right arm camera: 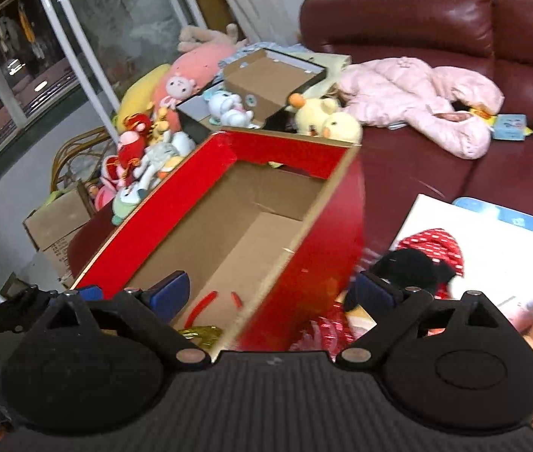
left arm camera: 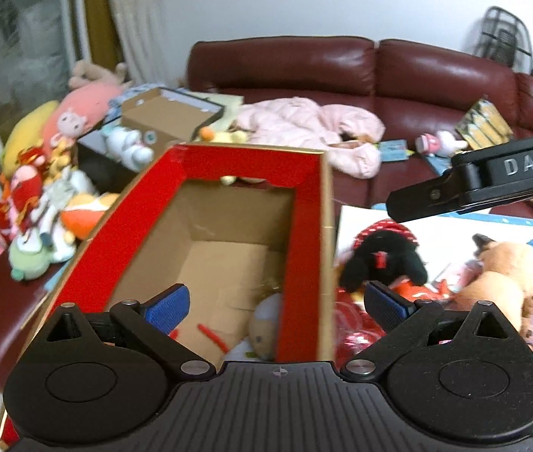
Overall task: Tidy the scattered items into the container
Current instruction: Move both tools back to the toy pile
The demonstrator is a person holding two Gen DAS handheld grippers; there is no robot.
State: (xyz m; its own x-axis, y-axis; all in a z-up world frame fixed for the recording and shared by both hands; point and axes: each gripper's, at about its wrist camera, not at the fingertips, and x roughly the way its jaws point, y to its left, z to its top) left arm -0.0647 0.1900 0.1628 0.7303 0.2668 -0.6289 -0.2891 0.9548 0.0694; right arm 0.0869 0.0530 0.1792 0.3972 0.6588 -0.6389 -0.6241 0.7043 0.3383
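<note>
- The open cardboard box [left arm camera: 306, 226] is coloured red outside, plain brown inside.
- The leather sofa [left arm camera: 398, 71] is coloured dark maroon.
- The quilted jacket [right arm camera: 417, 94] is coloured pale pink.
- The black plush toy [left arm camera: 379, 260] is trimmed with white-dotted red fabric.
- Blue pads [left arm camera: 168, 307] are seen on the black gripper fingers.

Red cardboard box [left arm camera: 306, 233] open-topped, brown inside, long axis running away from camera, standing on dark red sofa; floor mostly bare

Inside near end: small plush toy [left arm camera: 264, 324] against right wall, thin red strips [left arm camera: 212, 335] on floor, gold shiny bit [right arm camera: 200, 333] at near edge

Right of box, outside: black plush [left arm camera: 383, 260] with red polka-dot fabric, tan plush [left arm camera: 504, 278] beside it, lying on white sheet
</note>
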